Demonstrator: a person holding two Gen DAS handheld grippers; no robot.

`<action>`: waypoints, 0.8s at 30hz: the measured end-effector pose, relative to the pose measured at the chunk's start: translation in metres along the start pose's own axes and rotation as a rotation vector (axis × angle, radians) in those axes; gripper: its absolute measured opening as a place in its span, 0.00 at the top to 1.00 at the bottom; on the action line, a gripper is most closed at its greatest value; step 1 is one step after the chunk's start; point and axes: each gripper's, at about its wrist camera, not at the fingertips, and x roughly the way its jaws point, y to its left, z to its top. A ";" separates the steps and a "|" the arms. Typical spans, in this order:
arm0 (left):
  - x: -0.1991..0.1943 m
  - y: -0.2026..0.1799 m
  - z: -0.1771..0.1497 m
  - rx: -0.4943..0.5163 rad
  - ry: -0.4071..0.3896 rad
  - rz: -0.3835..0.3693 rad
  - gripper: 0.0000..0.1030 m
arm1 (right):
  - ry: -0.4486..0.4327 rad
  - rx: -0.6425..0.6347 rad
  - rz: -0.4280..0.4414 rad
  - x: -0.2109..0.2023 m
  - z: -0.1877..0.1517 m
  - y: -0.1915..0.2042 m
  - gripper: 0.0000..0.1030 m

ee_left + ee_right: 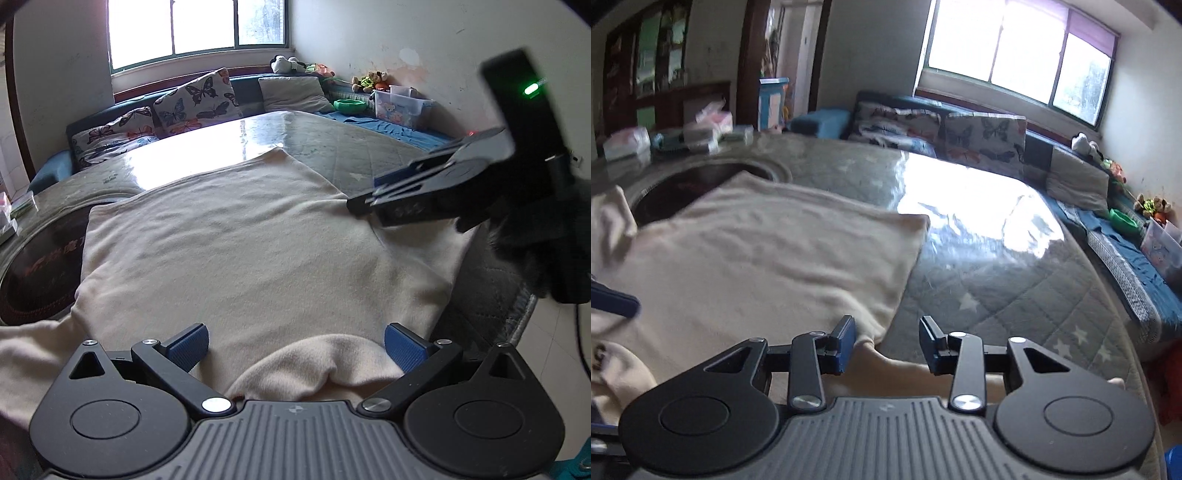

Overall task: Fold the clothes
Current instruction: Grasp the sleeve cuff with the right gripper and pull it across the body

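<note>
A cream knit garment (236,236) lies spread flat over the counter (354,147), whose quilted, star-printed cover sits under a glossy clear sheet that throws back the window's glare. The left tool (295,349) hangs low over the garment's near edge with its blue pads wide apart — a raised hump of the cream fabric lies between them, and the pads do not press on it. The right tool (888,341) stands partly open over the garment's right-hand edge, where cream cloth meets the grey quilted cover; nothing is clamped between its blue pads. In the left wrist view that same right tool reaches in from the right, its tips just above the cloth near a crease. In the right wrist view a sleeve or flap of the garment lies at the far left, next to a dark round inset (701,184) in the counter. Beyond the counter runs a bench seat with butterfly-print cushions (192,99), stuffed toys (369,79), a green bowl (349,105) and clear plastic bins (400,105) — all below the bright window (195,29).
</note>
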 end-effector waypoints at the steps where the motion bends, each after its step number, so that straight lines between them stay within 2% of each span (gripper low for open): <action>1: -0.002 0.001 -0.001 0.001 -0.002 -0.005 0.00 | 0.012 0.006 -0.007 0.003 -0.001 -0.003 0.63; 4: -0.011 0.003 -0.006 0.011 -0.009 -0.017 0.00 | 0.017 0.036 -0.007 0.002 -0.006 -0.016 0.62; 8: -0.024 0.016 -0.008 -0.004 -0.030 0.013 0.00 | -0.029 -0.005 0.014 -0.019 -0.001 -0.008 0.57; 10: -0.029 0.026 -0.008 -0.029 -0.038 0.043 0.00 | -0.044 -0.038 0.062 -0.029 0.000 0.001 0.49; 15: -0.032 0.046 -0.012 -0.096 -0.032 0.119 0.00 | -0.049 -0.148 0.192 -0.038 -0.003 0.037 0.48; 20: -0.035 0.051 -0.027 -0.065 -0.011 0.154 0.00 | -0.025 -0.249 0.288 -0.039 -0.015 0.069 0.48; 24: -0.040 0.052 -0.034 -0.061 -0.012 0.144 0.00 | -0.036 -0.330 0.287 -0.048 -0.024 0.084 0.48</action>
